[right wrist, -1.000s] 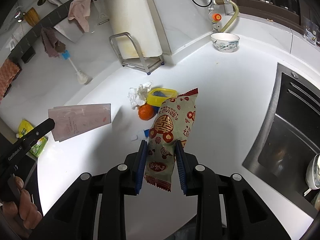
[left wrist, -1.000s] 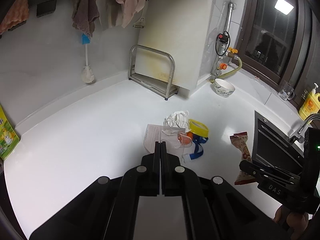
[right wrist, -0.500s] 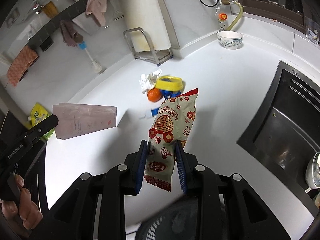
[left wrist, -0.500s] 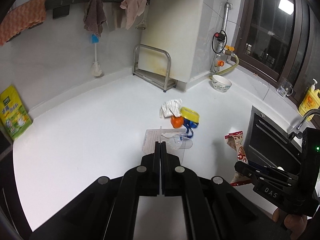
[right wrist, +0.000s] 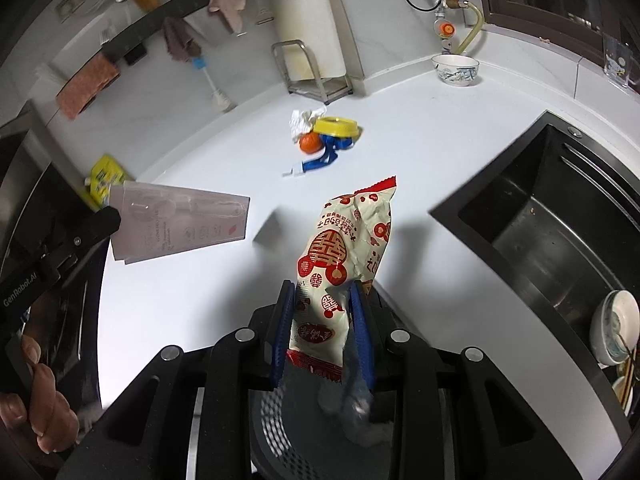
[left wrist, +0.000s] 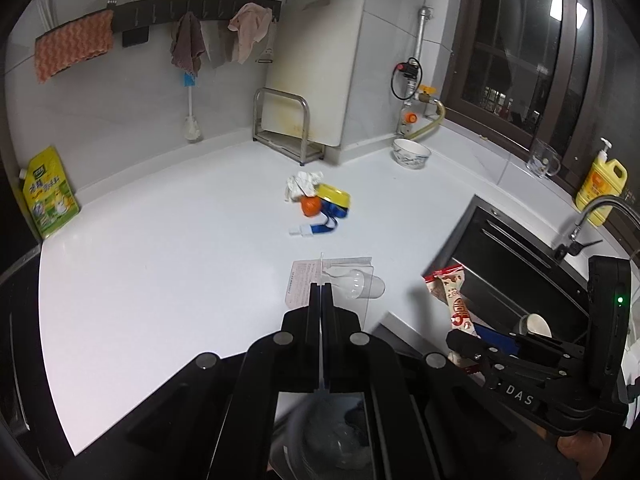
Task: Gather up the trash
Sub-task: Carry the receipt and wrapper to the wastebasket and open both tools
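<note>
A flat clear blister pack [left wrist: 330, 288] with a printed card is clamped edge-on between the fully closed fingers of the left gripper [left wrist: 321, 288]; in the right wrist view the same pack [right wrist: 180, 226] is seen from its side, held out above the white counter [left wrist: 160, 264]. A red-and-cream snack wrapper [right wrist: 344, 256] is pinched upright between the blue pads [right wrist: 285, 320] of the right gripper [right wrist: 325, 300], whose jaws are partly closed on it. Both held pieces are located at the near edge of the counter, and a dark perforated bin [right wrist: 288, 432] is seen just below that edge, under the wrapper.

Farther back on the counter, a small heap of trash is left: a crumpled white tissue [left wrist: 302, 184], an orange ball-like piece [left wrist: 311, 206], a yellow lid [left wrist: 334, 196] and a blue strap [left wrist: 324, 228], all touching or just beside one another. Behind the heap a metal rack [left wrist: 284, 124] is stood against the wall, and a bowl [left wrist: 411, 154] is placed to the right of the rack. A dark sink [right wrist: 560, 232] is set into the counter at the right of the heap.
</note>
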### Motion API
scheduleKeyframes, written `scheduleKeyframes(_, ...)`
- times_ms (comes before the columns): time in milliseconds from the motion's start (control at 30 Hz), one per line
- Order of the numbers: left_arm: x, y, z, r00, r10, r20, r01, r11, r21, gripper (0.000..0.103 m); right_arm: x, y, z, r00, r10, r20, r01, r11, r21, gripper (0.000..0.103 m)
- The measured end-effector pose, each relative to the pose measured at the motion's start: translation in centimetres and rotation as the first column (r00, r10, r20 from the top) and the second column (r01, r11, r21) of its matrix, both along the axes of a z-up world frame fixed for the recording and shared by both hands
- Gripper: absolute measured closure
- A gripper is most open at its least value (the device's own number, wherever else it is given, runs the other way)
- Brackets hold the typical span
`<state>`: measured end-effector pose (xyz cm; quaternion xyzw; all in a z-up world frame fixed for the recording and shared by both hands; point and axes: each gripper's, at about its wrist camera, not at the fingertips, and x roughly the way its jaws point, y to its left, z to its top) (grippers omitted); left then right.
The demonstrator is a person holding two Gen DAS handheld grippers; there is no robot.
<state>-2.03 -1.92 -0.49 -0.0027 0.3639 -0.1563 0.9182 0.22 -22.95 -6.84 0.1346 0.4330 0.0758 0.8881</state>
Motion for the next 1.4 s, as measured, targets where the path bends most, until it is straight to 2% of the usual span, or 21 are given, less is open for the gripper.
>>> scheduleKeyframes(267,-6.4,-2.3,-0.4,1.000,0.007,-0.008,-0.007,1.000,-0.006,0.102,-5.5,-1.1,-0.3,0.997,0.078,0.001,-0.078,0.997,-0.020,0.075)
scheduleKeyframes(500,-9.4,-3.4,-1.3,0.999,-0.004,-0.045,0.005,1.000,0.021,0.102,-8.6,-1.6,-1.6,0.992,0.117,-0.038,-0.117,0.993,-0.005,0.075)
scheduleKeyframes(967,-10.1,-2.8,-8.0,0.980,-0.017,-0.198,0.034,0.996,0.084,0.102,-9.3,0.2,-6.6,0.979,0.152,-0.133,-0.149,0.988,0.032,0.075)
scheduleKeyframes(1400,-9.0,-4.4,-13.6,0.965,-0.019,-0.261,0.053,0.991,0.121,0.102,-7.9,-0.2,-10.9,0.971,0.152,-0.182,-0.147,0.988,0.042,0.075)
